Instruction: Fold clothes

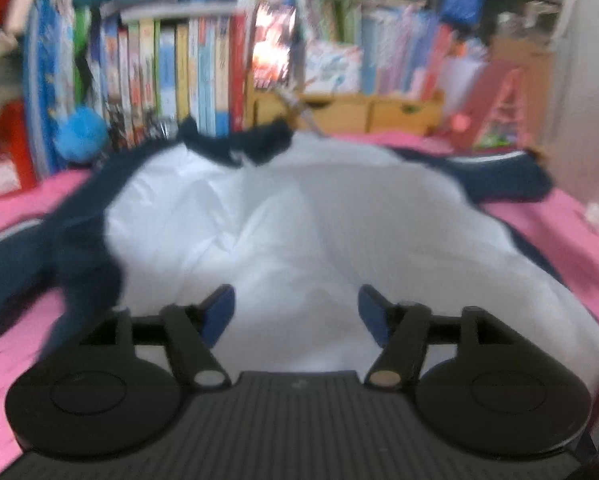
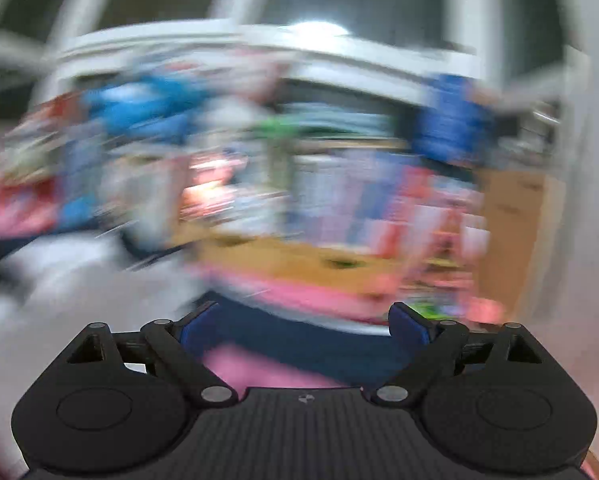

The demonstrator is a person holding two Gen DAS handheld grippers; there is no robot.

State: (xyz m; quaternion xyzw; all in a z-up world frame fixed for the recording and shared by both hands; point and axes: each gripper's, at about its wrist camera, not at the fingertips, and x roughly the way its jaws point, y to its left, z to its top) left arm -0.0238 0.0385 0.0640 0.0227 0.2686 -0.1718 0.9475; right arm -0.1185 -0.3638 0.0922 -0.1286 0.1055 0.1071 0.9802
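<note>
Left tongs (image 1: pixel 295 312): spread, nothing between pads, poised over near white edge of jacket (image 1: pixel 299 220). Jacket: dead ahead of left tongs, spread flat on pink bed (image 1: pixel 559 220), white body, navy sleeves out to both sides, navy collar at far end; long axis sleeve to sleeve, crosswise. Right tongs (image 2: pixel 303 330): spread, empty, navy sleeve just beyond; view blurred. Judged: left nearer body.
</note>
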